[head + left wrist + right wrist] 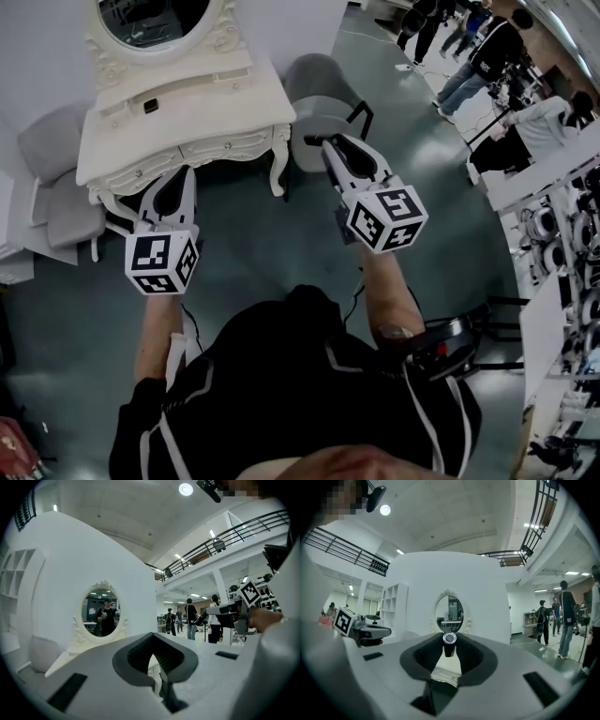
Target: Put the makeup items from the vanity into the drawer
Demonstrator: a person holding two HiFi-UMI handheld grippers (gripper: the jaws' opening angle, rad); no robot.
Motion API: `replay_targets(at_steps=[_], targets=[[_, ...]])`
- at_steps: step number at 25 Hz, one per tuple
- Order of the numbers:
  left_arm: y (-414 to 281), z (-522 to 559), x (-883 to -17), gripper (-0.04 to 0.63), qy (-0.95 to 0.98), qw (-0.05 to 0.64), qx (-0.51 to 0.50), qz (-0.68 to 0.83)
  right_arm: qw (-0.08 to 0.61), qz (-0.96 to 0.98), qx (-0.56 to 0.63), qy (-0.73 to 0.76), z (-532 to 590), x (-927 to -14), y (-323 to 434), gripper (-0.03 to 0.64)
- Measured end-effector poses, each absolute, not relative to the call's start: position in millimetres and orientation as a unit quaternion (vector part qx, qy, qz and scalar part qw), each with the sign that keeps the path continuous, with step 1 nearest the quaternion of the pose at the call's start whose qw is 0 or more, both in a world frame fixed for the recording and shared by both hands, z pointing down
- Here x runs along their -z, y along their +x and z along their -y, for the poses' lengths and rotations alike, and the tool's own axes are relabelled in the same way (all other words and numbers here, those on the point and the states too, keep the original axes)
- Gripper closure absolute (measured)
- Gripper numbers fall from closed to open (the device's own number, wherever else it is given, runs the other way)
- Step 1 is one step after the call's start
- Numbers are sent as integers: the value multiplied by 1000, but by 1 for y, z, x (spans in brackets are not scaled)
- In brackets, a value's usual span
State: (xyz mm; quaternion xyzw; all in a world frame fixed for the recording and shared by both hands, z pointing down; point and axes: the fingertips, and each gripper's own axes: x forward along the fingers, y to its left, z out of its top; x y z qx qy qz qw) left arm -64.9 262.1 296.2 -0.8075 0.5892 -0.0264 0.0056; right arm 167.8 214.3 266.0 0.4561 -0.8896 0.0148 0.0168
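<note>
One makeup item is off the bench: a small dark tube (449, 642), lipstick-sized, pinched between the pads of the right gripper (330, 142). The tube is gripped across its body near the fingertips. Its round capped end points back along the jaws, which would probably let it be lowered lengthwise into a drawer without regripping. It hangs in the air over the floor, near the right end of the bench (192, 120), a white carved vanity with an oval mirror (155, 21).

The left gripper (153, 638) has its fingertips pressed together with nothing between them. Only the bench's leg shows through the bowed gap below the tips. That empty gripper looks kept free for pulling, since the drawer fronts (211, 150) under the top appear flush and closed, and the tube has nowhere to go until one is opened.

A small dark thing (150, 105) sits on the raised shelf below the mirror. It may be another makeup item, but it is too small to name. Both grippers are held level and forward, with bare floor between the person and the bench. A grey chair (317, 89) stands just beside its right end.

No readable writing shows. The tube's cap has concentric rings but no legible brand. The only print is the black-and-white square markers on the gripper cubes (386, 219), which are patterns, not words.
</note>
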Motion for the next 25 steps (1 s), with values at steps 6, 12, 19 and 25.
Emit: replay_targets(at_steps=[6, 12, 19, 25], targets=[[-70, -242, -297, 592, -810, -7, 10, -586, 24, 895, -9, 445, -189, -266, 155, 523], [-79, -198, -297, 592, -801, -9, 10, -599, 14, 906, -6, 424, -138, -263, 143, 523], [-73, -129, -290, 592, -796, -11, 11, -605, 6, 910, -9, 415, -67, -256, 150, 523], [-53, -70, -294, 592, -796, -18, 23, -604, 3, 910, -15, 413, -11, -256, 169, 523]])
